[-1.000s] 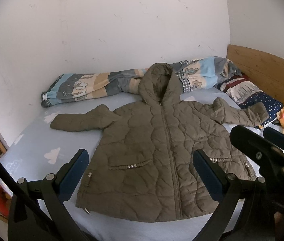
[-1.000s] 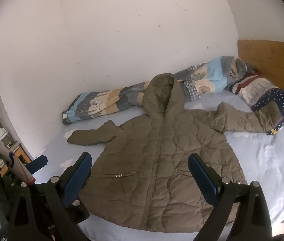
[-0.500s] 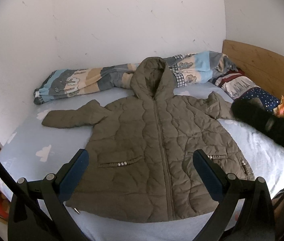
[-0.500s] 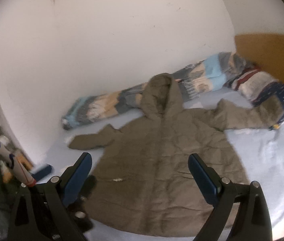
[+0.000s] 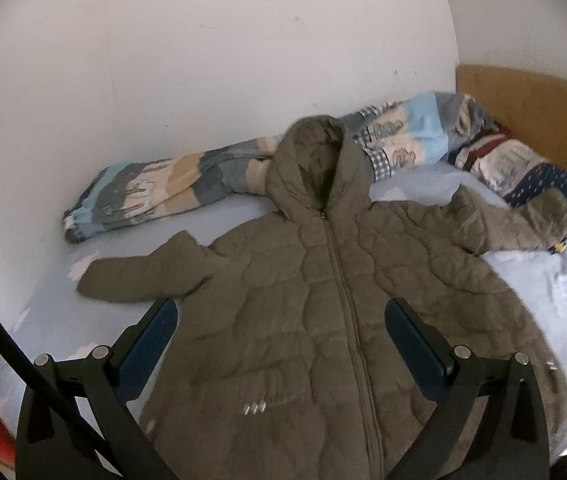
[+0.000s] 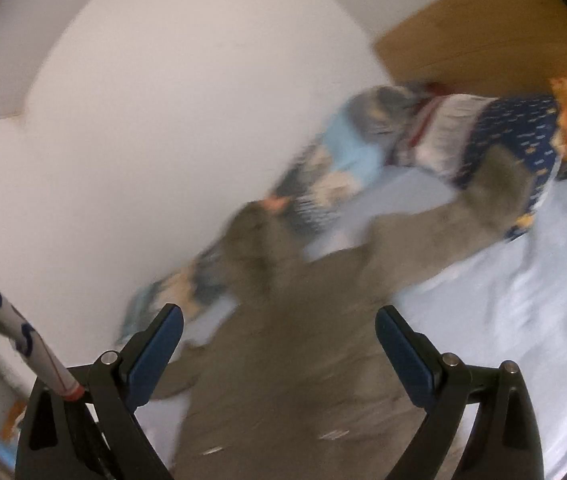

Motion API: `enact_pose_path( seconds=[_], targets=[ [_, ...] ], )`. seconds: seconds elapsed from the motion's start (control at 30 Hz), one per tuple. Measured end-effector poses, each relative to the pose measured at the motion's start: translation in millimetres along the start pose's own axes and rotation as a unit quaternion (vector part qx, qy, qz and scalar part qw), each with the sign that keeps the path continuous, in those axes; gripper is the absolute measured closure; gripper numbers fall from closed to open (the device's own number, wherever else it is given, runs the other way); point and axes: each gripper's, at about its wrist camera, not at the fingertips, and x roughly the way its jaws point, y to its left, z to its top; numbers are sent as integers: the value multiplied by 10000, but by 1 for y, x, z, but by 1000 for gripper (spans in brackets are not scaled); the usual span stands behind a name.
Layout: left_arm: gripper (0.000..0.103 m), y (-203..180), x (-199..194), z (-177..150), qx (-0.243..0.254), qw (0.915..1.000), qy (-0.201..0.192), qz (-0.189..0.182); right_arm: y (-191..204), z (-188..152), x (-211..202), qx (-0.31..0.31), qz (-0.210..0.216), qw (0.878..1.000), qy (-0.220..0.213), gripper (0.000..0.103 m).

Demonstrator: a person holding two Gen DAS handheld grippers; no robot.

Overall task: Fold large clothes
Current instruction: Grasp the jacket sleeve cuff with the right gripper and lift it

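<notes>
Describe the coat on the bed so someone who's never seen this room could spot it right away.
On the pale blue bed sheet, below the white wall, a jacket lies flat, sleeves spread. It is plain olive-brown, quilted, hooded and zipped, unlike the patterned rolled blanket behind it.

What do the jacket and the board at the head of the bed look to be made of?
Jacket: olive quilted fabric, apparently padded, matte; stitched wavy panels puff up between seams, zip down the front. Board: looks like light wood or veneer, smooth; grain unclear.
</notes>
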Motion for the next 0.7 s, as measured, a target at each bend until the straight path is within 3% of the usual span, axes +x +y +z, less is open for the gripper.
enact_pose_path(
  seconds=[0.13, 0.2, 0.3, 0.43, 0.6, 0.7],
  targets=[
    [0, -5, 72, -11, 16, 9984, 553, -130, -88, 49, 34, 430, -938, 9946, -64, 4],
    [0, -2, 105, -21, 15, 9953, 971, -26, -144, 66, 53, 835, -1331, 9876, 53, 5],
    [0, 9, 136, -25, -155, 9895, 1428, -136, -210, 81, 73, 1485, -1550, 9765, 196, 15],
    [0, 35, 148, -28, -720, 9837, 1617, -320, -260, 99, 91, 1707, -1593, 9723, 79, 15],
    [0, 54, 155, -30, -1061, 9811, 1579, -344, -295, 118, 126, 1651, -1839, 9688, 162, 29],
    [0, 54, 158, -30, -1173, 9792, 1604, -405, -309, 120, 149, 1544, -2027, 9665, 290, 31]
  ],
)
